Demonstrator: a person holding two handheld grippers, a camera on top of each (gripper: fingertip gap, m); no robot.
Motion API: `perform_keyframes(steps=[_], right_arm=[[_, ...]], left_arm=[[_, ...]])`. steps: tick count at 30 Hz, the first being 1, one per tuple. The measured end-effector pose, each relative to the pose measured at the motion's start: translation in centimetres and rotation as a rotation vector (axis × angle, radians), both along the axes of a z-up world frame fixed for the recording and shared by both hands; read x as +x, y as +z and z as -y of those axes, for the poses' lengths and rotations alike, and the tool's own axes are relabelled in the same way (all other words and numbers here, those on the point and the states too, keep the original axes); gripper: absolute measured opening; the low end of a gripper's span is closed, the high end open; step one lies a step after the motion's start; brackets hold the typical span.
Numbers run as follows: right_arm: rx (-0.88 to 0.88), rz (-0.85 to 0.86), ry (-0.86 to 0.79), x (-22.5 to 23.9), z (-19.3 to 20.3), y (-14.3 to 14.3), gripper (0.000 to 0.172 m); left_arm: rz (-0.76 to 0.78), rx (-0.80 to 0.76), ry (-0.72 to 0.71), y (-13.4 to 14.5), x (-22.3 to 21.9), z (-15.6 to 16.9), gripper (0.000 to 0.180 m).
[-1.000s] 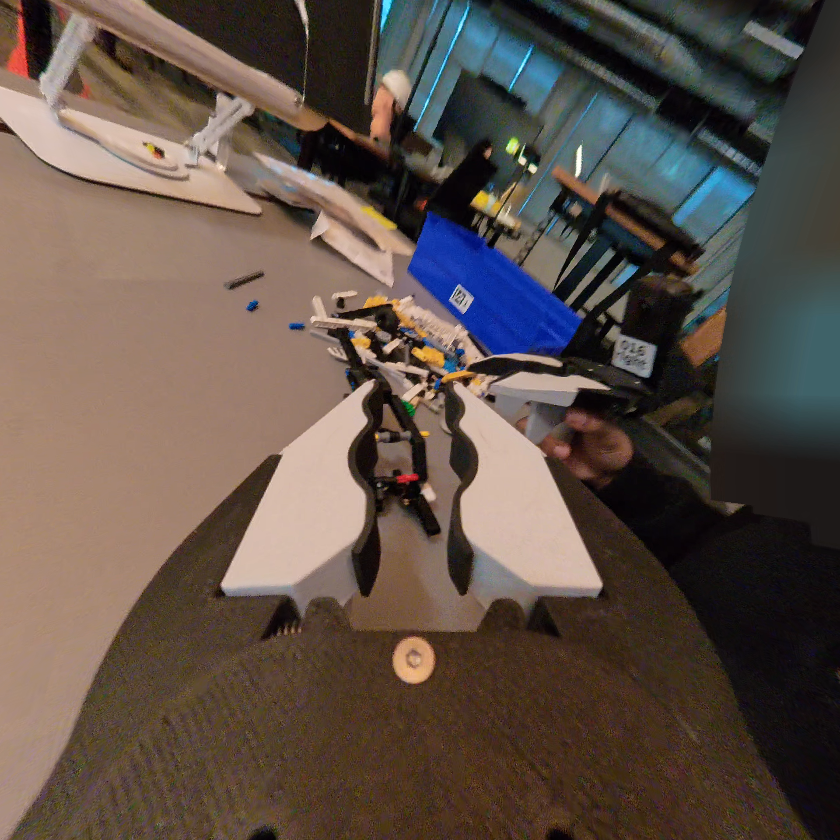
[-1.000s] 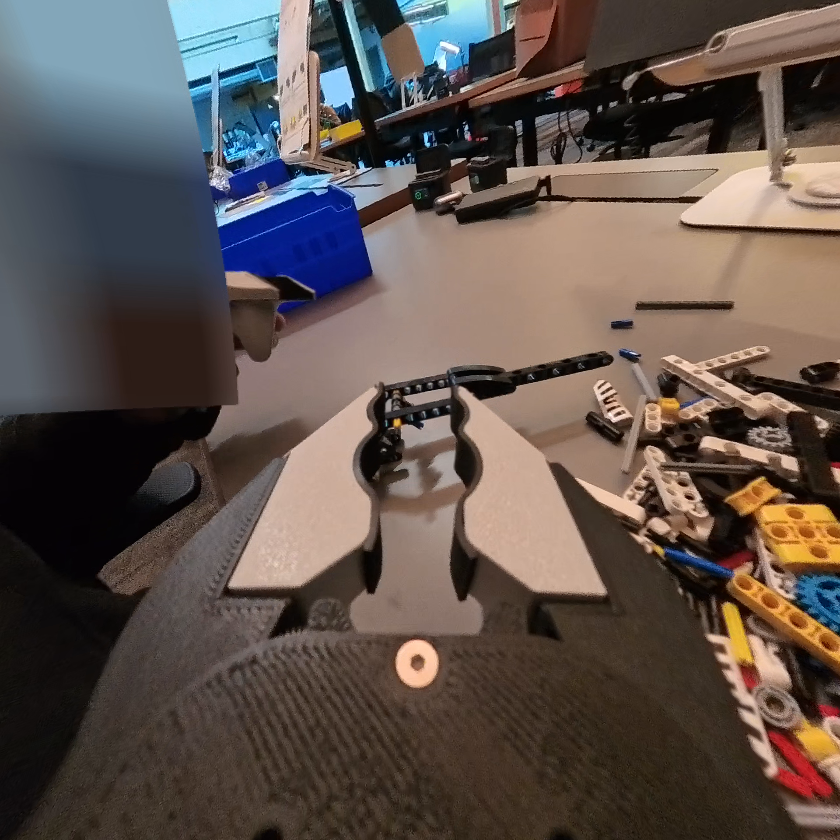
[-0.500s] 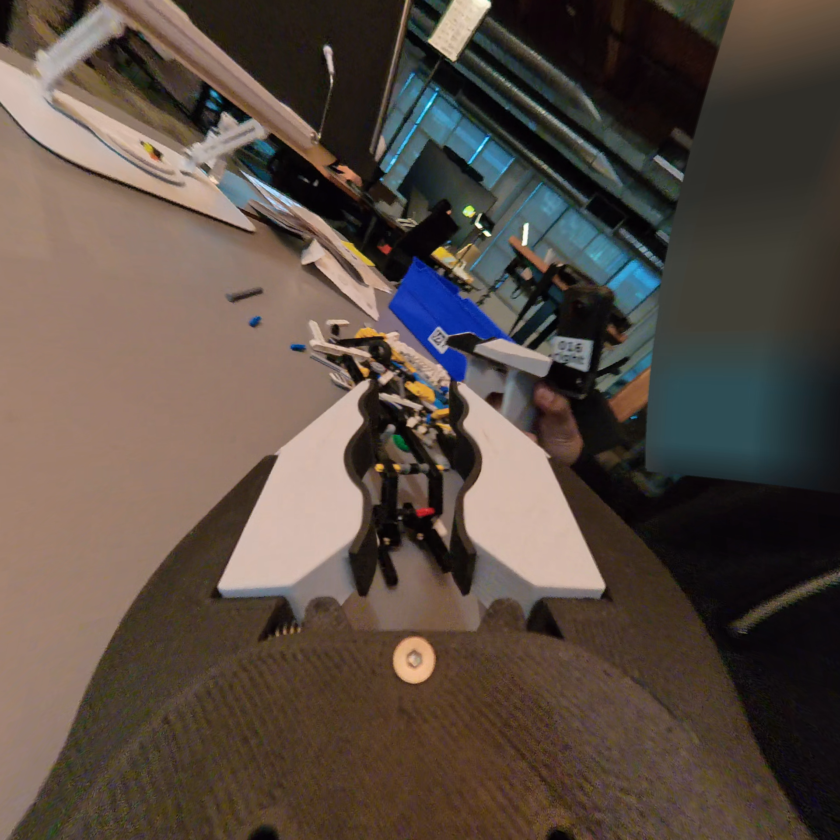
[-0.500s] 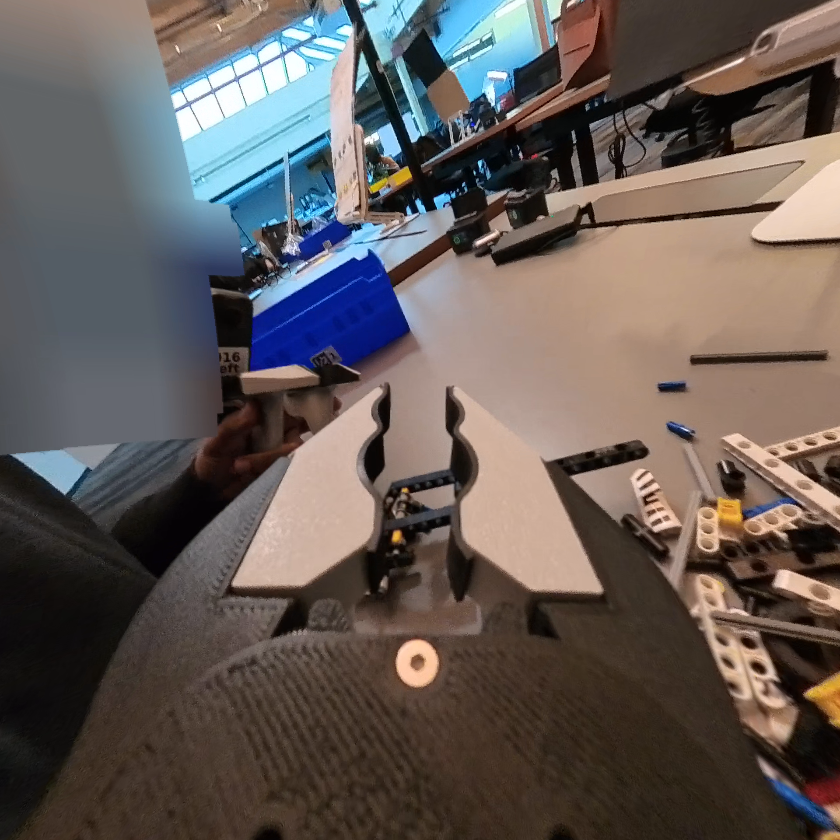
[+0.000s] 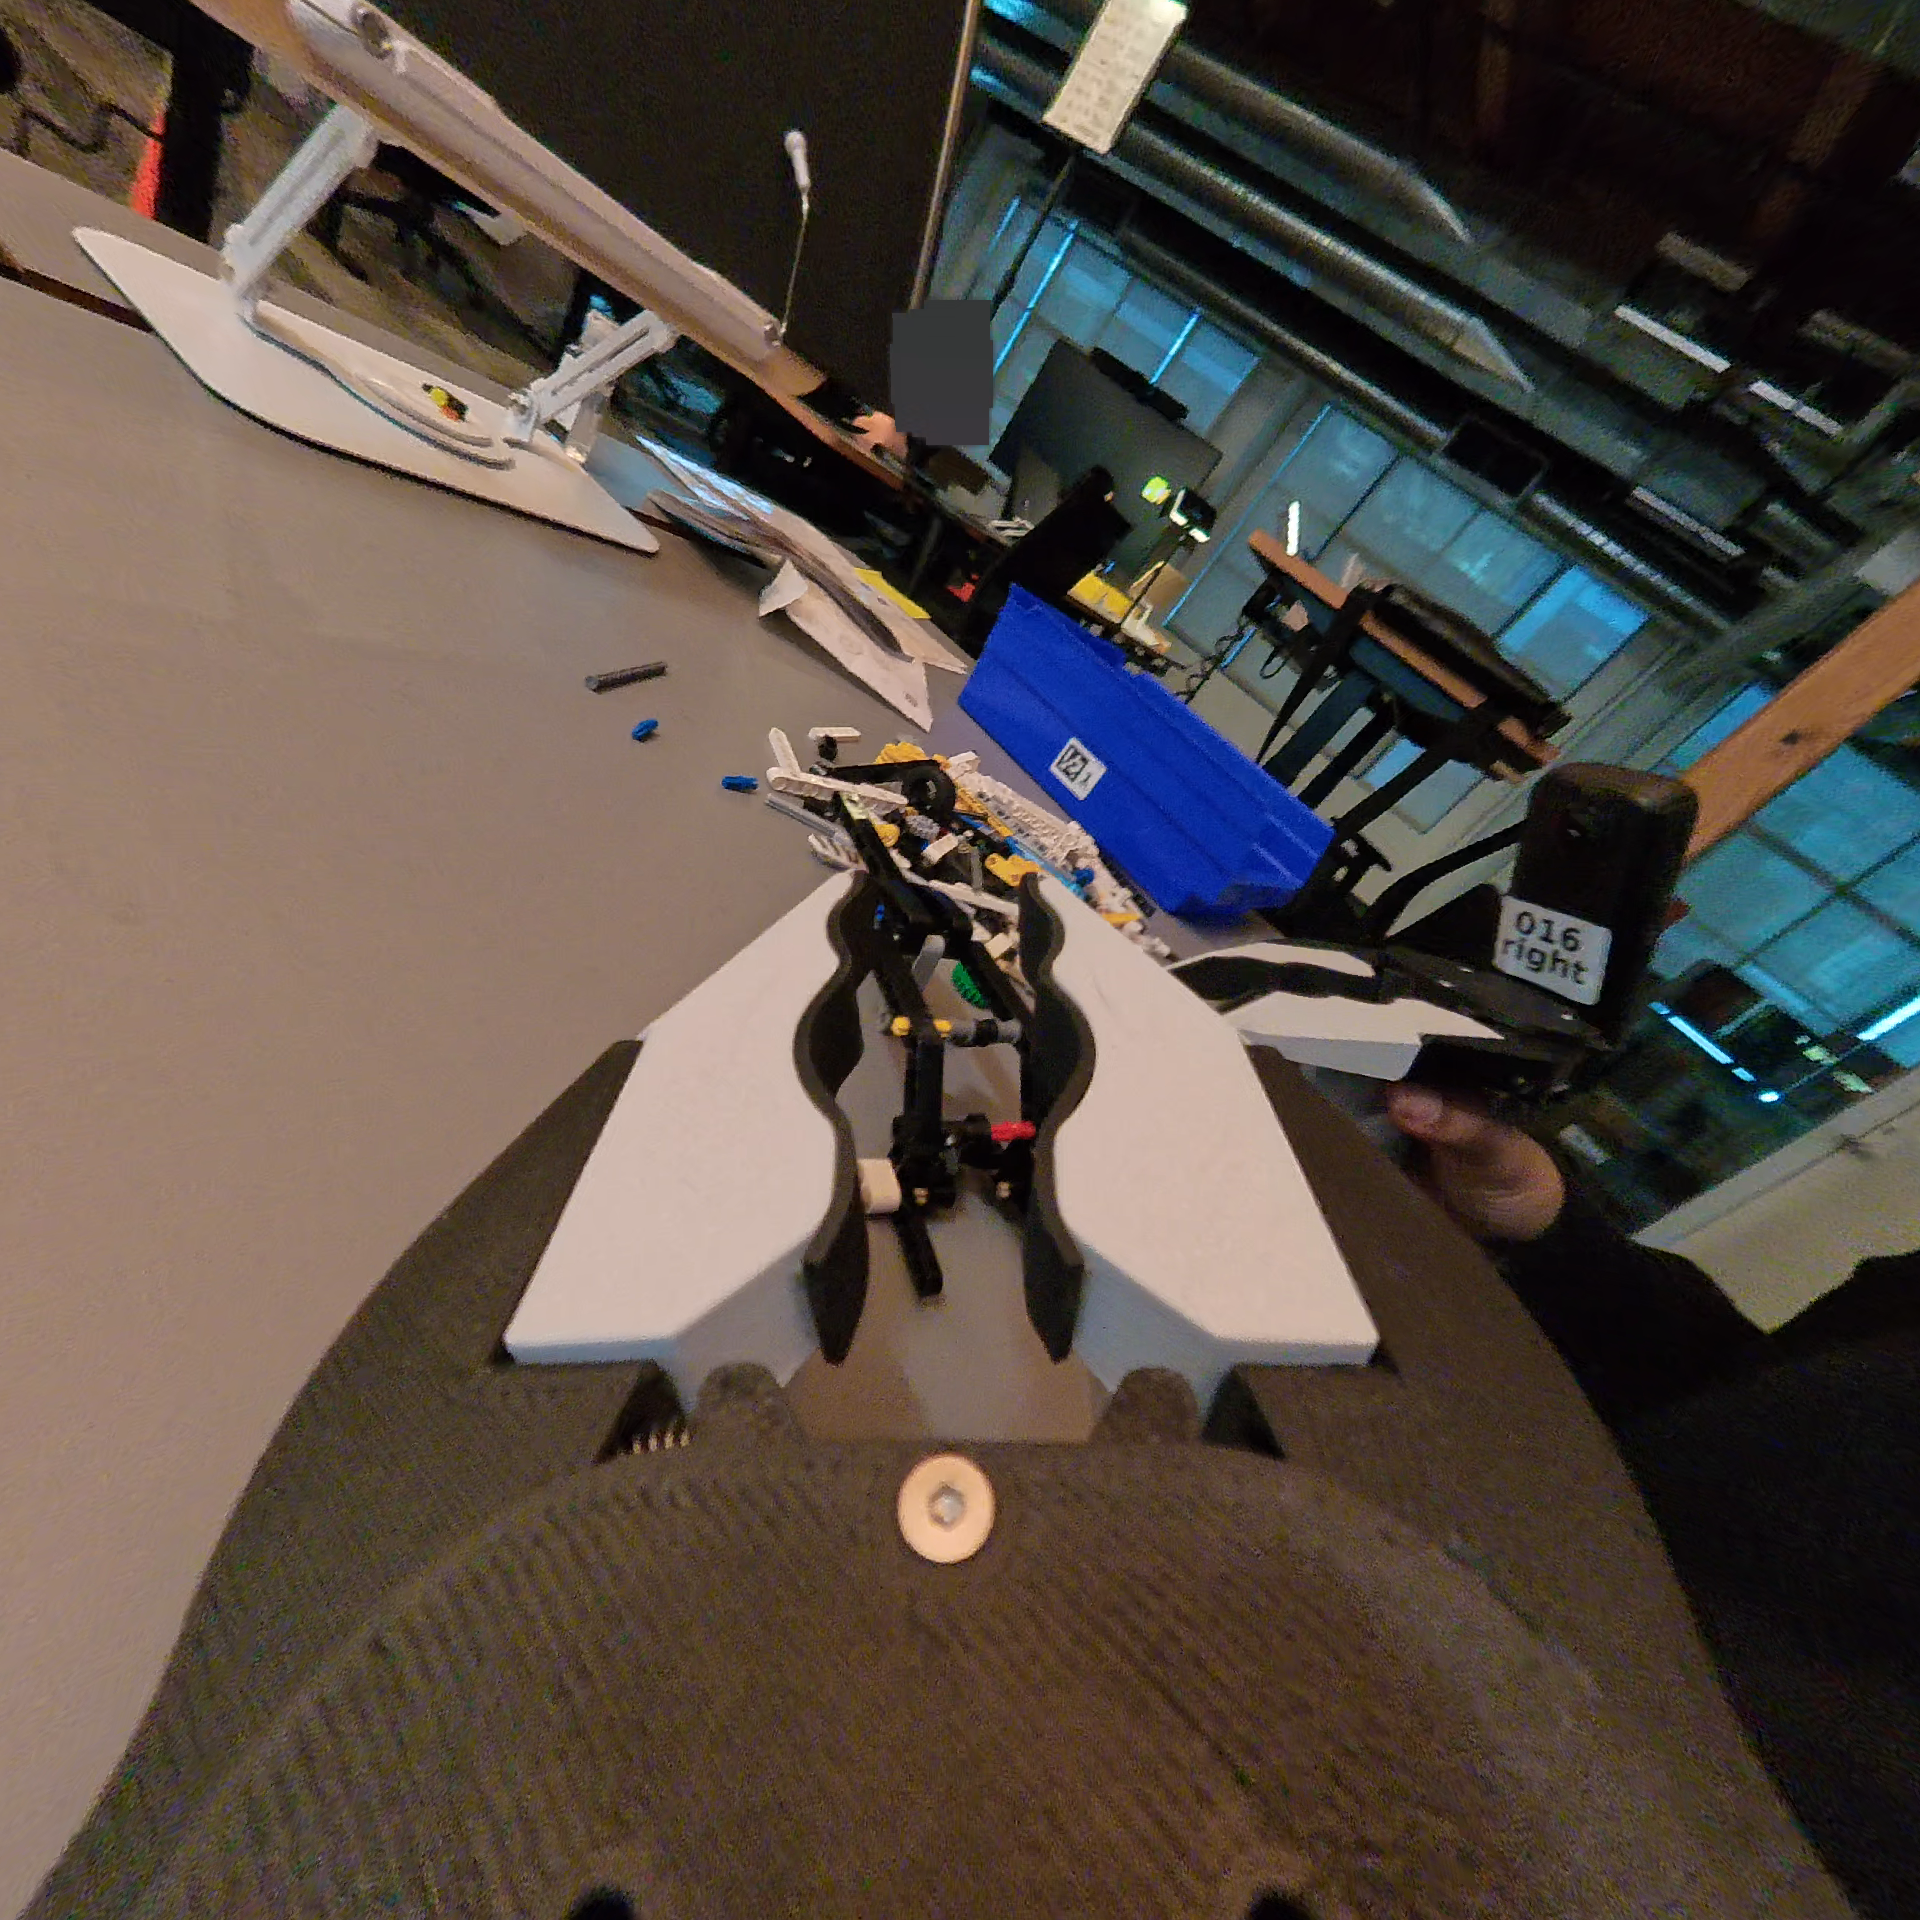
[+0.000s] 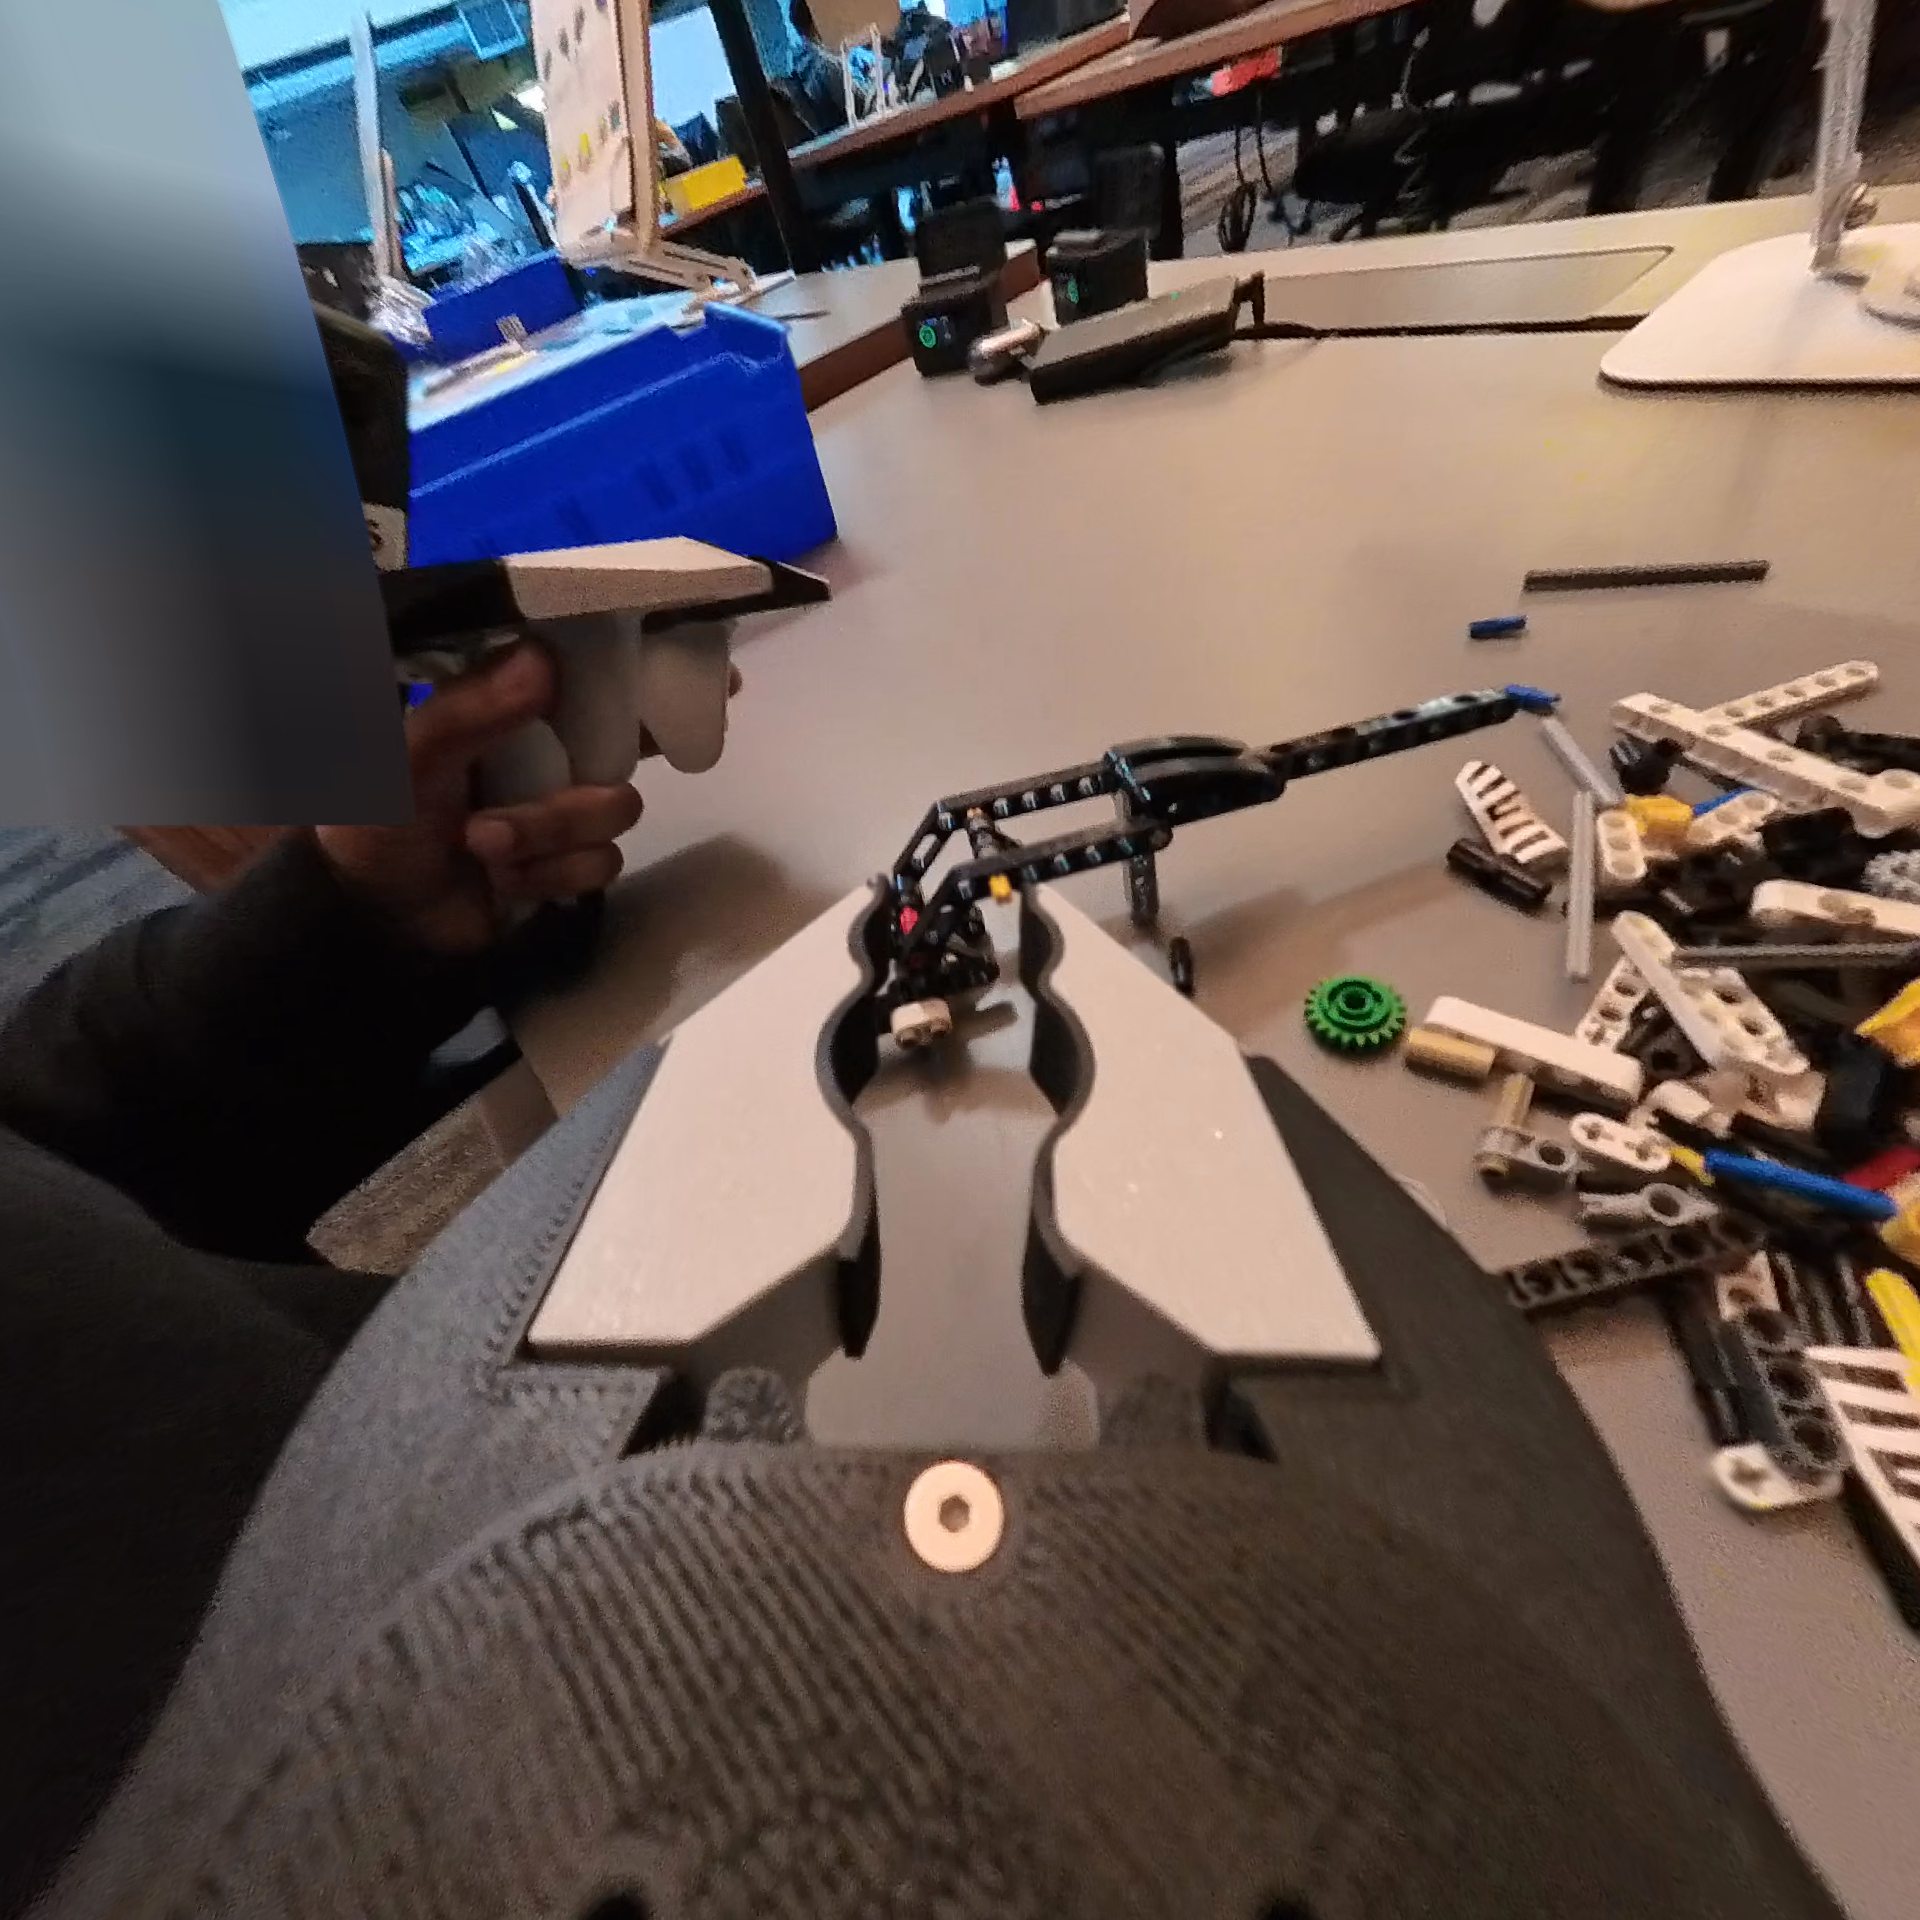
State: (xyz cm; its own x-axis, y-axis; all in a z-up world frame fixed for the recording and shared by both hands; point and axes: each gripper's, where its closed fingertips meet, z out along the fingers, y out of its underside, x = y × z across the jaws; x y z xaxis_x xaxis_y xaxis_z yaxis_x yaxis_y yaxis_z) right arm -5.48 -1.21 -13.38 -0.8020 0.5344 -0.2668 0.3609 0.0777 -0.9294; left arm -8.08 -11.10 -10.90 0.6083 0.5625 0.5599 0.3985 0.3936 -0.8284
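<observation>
A long black beam assembly with a grey leg, a white bush and a red pin stands on the grey table. Its near end shows between the fingertips of my right gripper, with a gap to the right pad; the pads do not press on it. In the left wrist view the assembly shows through the gap of my left gripper, which hovers above it, open. The right wrist view shows the left gripper held bare above the table. The right gripper also looks bare.
A pile of loose white, black, yellow and blue pieces lies right of the assembly, with a green gear nearer. A blue bin stands at the table's edge. A white monitor stand base and black devices sit farther back. My hands' fingertips stand some 11 centimeters from each other. The left gripper is farther from the green gear, some 20 centimeters, than the right, some 9 centimeters.
In the right wrist view the assembly went from deep in the gap to the fingertips as the right gripper drew back. The left view tilted, and the assembly stayed in its gap.
</observation>
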Motion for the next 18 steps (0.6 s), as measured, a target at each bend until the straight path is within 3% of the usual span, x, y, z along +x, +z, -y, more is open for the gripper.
perform_keyframes(steps=[6, 13, 18], right_arm=[[0.073, -0.025, 0.007, -0.6, 0.3, -0.6, 0.021], [0.15, -0.018, 0.053, -1.4, 1.4, -1.9, 0.014], [0.155, 0.023, 0.055, -1.6, 1.5, -2.3, 0.012]], left_arm=[[0.047, 0.015, -0.021, -0.7, 0.2, -1.0, 0.027], [0.102, -0.121, -0.012, -2.2, -0.1, -2.2, 0.031], [0.21, -0.076, -0.072, -3.4, 0.0, -3.0, 0.035]])
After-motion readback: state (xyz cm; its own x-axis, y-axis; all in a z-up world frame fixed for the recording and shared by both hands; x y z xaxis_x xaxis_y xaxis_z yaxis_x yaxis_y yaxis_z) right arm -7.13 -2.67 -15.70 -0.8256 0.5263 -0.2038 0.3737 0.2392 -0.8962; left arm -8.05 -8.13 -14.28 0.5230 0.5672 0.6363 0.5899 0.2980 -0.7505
